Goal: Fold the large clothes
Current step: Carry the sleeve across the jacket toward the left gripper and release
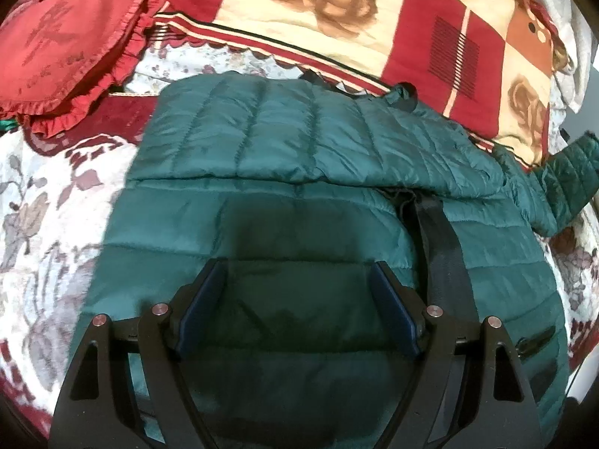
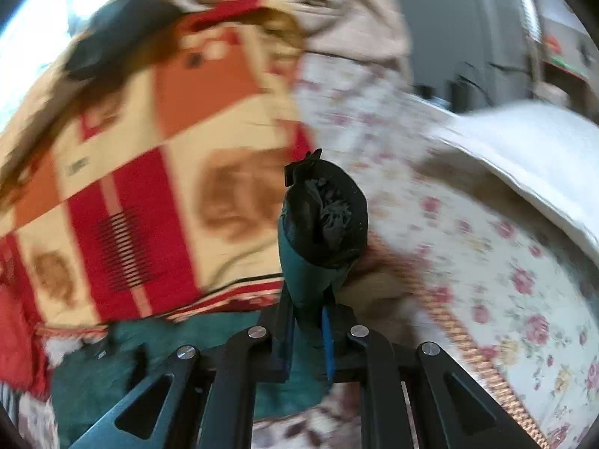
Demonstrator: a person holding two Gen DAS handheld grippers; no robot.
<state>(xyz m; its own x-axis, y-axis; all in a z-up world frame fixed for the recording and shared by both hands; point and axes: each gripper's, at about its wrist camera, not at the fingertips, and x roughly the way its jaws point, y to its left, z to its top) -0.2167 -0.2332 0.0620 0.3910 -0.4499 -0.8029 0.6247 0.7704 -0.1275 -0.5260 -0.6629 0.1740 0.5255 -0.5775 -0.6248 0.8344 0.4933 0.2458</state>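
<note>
A dark green quilted puffer jacket (image 1: 299, 149) lies spread on the bed, its upper part folded over the lower along a crosswise crease. A dark strap (image 1: 441, 247) runs down its right side. My left gripper (image 1: 297, 267) hovers just above the jacket's lower panel, open, with nothing between its blue pads. In the right wrist view my right gripper (image 2: 307, 310) is shut on the jacket's sleeve (image 2: 307, 273), whose black-lined cuff (image 2: 325, 209) sticks out past the fingertips, lifted off the bed. That same sleeve shows at the left wrist view's right edge (image 1: 572, 172).
A red heart-shaped cushion (image 1: 67, 41) lies at the far left. A red-and-cream rose blanket (image 1: 337, 7) is bunched behind the jacket. The floral bed cover (image 1: 45, 205) surrounds the jacket, and a white pillow (image 2: 524, 142) sits at the far right of the right wrist view.
</note>
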